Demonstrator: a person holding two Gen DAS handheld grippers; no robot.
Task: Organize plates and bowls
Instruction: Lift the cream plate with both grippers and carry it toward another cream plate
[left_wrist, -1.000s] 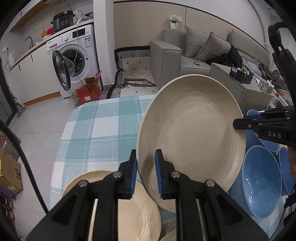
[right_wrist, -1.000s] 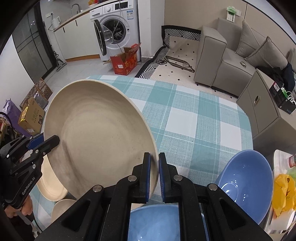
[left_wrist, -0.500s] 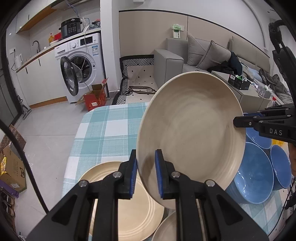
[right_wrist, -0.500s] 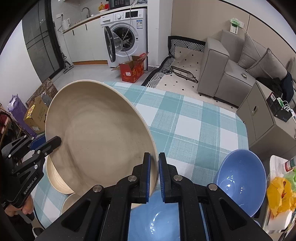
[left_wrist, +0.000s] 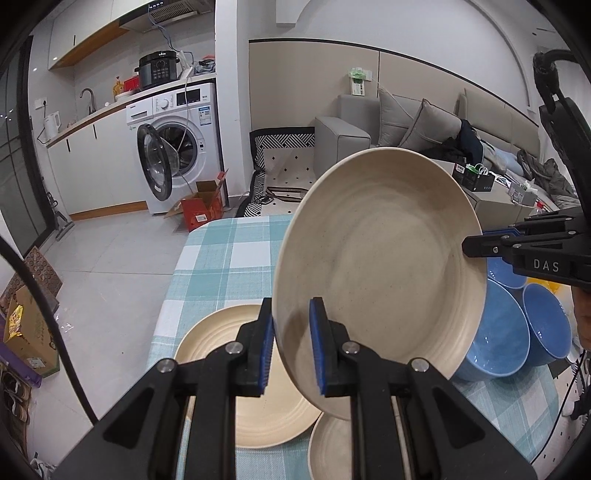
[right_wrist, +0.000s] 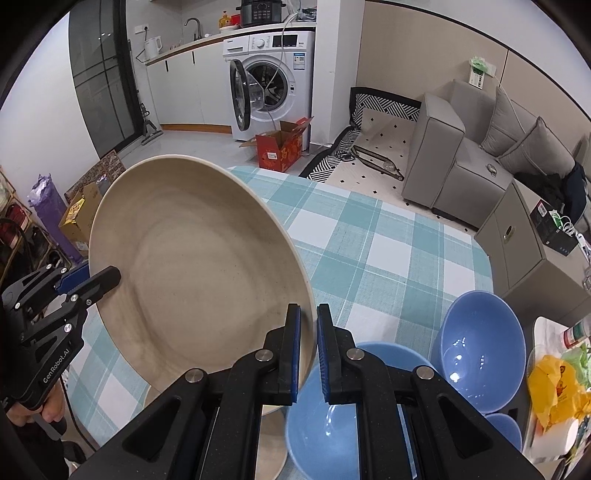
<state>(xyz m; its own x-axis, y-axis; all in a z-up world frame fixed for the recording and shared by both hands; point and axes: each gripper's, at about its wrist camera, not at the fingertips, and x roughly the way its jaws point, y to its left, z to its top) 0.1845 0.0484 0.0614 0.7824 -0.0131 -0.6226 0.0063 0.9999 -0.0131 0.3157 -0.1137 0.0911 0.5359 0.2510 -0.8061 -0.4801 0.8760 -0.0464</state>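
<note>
— Two tongs on one beige plate (left_wrist: 380, 258): left tongs (left_wrist: 291, 343) clamped on its near rim, right tongs (right_wrist: 308, 347) pinched shut on the opposite rim. Held tilted, up off the table (right_wrist: 369, 251).

— Underneath?

— Checked cloth, teal and white, over the whole table. Second beige plate (left_wrist: 221, 354) lying flat on it at the near left corner, with a smaller beige dish (left_wrist: 328, 446) just beside, partly hidden by the tongs. Several blue bowls (right_wrist: 480, 343) grouped on the right side, one (right_wrist: 325, 424) directly below the right tongs. Far half of the cloth bare.

— And around?

— Pale tiled floor. White washing machine (left_wrist: 177, 147) against the back wall, door swung open, a black cooker (left_wrist: 159, 70) on top. Red cardboard box (right_wrist: 280, 147) open on the floor in front. Counter with a tap and a kettle to the left. Patterned black-and-white mat (right_wrist: 373, 144) beyond the table, then a grey sofa (right_wrist: 461, 147) with cushions. Grey cabinet (right_wrist: 517, 236) beside the table's right edge. Yellow bag (right_wrist: 554, 391) at far right.
</note>
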